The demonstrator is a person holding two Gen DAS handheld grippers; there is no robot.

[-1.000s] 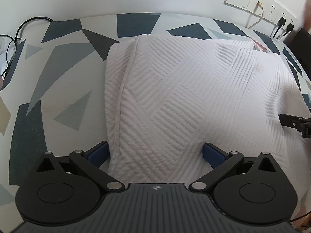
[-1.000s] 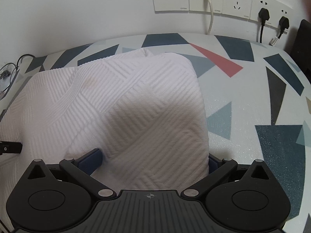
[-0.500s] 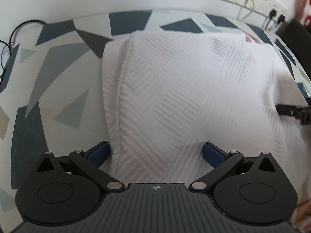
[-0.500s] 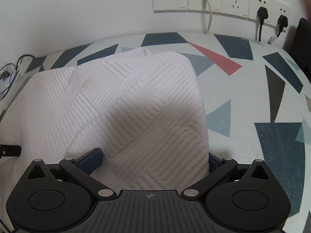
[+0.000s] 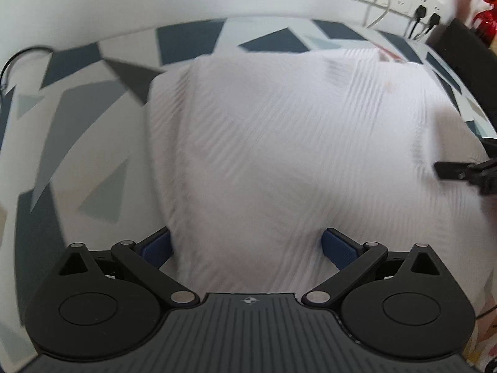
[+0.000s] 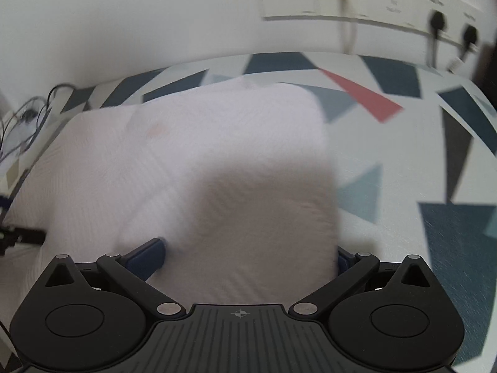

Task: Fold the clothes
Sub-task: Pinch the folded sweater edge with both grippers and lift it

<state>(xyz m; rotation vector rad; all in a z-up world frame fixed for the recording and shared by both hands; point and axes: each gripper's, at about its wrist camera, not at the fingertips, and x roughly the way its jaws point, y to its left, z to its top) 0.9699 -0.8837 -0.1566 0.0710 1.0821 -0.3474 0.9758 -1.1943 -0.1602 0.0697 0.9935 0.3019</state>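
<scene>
A white ribbed garment (image 5: pixel 279 143) lies folded on a table with a geometric-patterned cloth (image 5: pixel 77 130). My left gripper (image 5: pixel 247 247) is open, its blue pads (image 5: pixel 157 245) on either side of the garment's near left edge. My right gripper (image 6: pixel 248 255) is open too, its blue pads (image 6: pixel 146 255) on either side of the garment's (image 6: pixel 223 168) near right edge. The right gripper's tip shows at the right of the left wrist view (image 5: pixel 466 171). Both views are motion-blurred.
The white wall carries socket plates with plugged cables (image 6: pixel 348 3) behind the table. Loose cables (image 6: pixel 28 118) lie at the far left. A dark object (image 5: pixel 462 62) stands at the table's far right. The patterned cloth (image 6: pixel 419 168) shows right of the garment.
Both grippers have pulled back and up from the garment, so more wall and table show. Their jaws have stayed open around the garment's edge.
</scene>
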